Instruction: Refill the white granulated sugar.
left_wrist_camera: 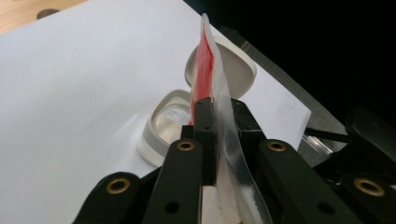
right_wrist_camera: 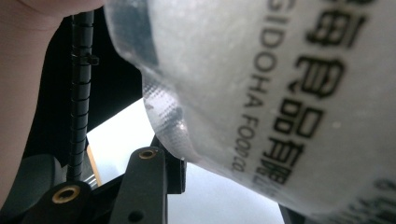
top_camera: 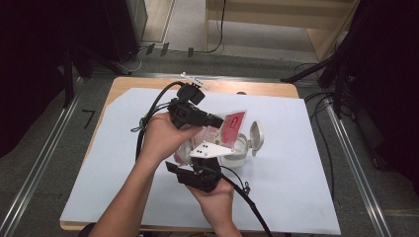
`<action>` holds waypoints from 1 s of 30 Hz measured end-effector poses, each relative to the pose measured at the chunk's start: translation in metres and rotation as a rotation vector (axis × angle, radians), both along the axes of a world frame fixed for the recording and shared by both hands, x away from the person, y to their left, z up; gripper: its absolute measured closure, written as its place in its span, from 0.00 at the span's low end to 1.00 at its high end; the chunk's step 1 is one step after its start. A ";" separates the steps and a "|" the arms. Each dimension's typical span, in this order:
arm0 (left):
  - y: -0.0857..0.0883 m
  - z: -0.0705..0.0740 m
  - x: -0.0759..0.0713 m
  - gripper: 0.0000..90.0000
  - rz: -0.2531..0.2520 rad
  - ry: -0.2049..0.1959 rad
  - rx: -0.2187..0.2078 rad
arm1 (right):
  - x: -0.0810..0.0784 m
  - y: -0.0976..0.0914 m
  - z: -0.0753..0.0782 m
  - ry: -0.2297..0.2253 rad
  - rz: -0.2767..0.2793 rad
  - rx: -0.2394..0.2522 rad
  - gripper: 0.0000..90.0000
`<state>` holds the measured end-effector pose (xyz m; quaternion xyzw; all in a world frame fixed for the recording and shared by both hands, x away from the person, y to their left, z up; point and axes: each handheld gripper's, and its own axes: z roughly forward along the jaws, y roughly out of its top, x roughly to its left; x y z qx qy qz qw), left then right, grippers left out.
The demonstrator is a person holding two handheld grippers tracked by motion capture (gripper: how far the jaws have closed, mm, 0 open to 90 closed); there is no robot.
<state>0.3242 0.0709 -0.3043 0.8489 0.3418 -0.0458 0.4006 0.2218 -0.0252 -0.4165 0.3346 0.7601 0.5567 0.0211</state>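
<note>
Wooden table, top mostly covered by 1 white sheet; bare wood shows along the far edge. On the sheet, right of centre: 1 white container, hinged lid flipped open and standing up at its right side.

Lighting's pretty even from overhead in the high view: the white sheet on the table comes out bright and flat, with only soft, faint shadows right under the hands, while everything around that sheet drops off to near black on both sides. Overall it's a bit soft and low-res. The left gripper view is sharper; the sheet near the white container is almost blown out and the background beyond it is pure dark. In the right gripper view the plastic pouch sits so close it's blurry, with milky glare.
</note>
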 end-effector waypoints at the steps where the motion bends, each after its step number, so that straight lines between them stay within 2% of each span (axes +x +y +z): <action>1: 0.000 0.000 0.000 0.94 -0.002 0.001 -0.005 | 0.000 0.000 0.000 -0.002 -0.001 -0.002 0.71; 7: 0.002 0.000 0.002 0.94 0.007 0.008 -0.001 | 0.001 0.000 0.000 -0.001 0.003 -0.003 0.71; 10: 0.004 0.000 0.004 0.94 0.011 0.014 -0.020 | 0.003 0.001 0.002 0.009 0.008 -0.008 0.71; 13: 0.007 -0.001 0.005 0.93 0.010 0.018 -0.029 | 0.002 0.002 0.004 -0.007 0.012 -0.025 0.71; 14: 0.007 -0.001 0.005 0.93 0.009 0.021 -0.017 | 0.002 0.002 0.004 -0.013 0.011 -0.031 0.71; 23: 0.009 -0.005 0.014 0.92 0.014 0.062 -0.034 | 0.004 0.003 0.004 0.006 0.015 -0.033 0.71; 28: 0.010 -0.004 0.017 0.92 0.013 0.067 -0.023 | 0.005 0.004 0.005 0.002 0.018 -0.030 0.71; 30: 0.010 -0.004 0.018 0.92 0.018 0.064 -0.032 | 0.006 0.003 0.005 0.006 0.021 -0.030 0.71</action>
